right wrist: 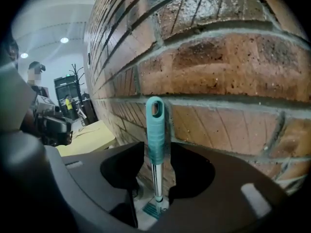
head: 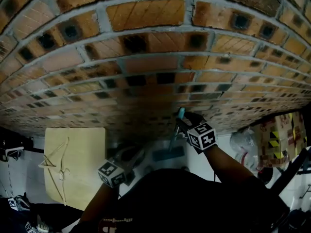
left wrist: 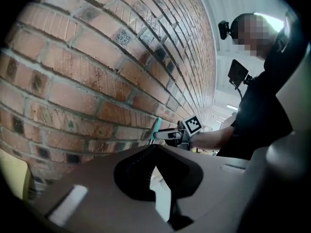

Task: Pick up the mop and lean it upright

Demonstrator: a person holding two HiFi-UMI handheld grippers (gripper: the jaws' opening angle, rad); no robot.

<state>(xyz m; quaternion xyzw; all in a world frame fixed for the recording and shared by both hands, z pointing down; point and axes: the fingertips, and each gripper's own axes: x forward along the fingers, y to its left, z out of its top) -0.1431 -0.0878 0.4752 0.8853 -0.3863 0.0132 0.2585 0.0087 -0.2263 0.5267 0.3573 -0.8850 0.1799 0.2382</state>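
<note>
My left tongs point(left wrist: 156, 152) are pressed together with nothing in them. My right tongs point(right wrist: 156, 154) stand wide around the mop point(right wrist: 155, 125) without pressing it. It stands upright, leaning on the brick wall point(right wrist: 223, 67). If I withdraw crookedly, a jaw could clip the handle and topple it.

The brick wall point(head: 146, 57) closes off everything ahead. The mop point(right wrist: 155, 130) leans against it between the right gripper's point(right wrist: 157, 178) spread jaws, with a gap on each side. A pale board point(head: 82, 149) lies at left.
</note>
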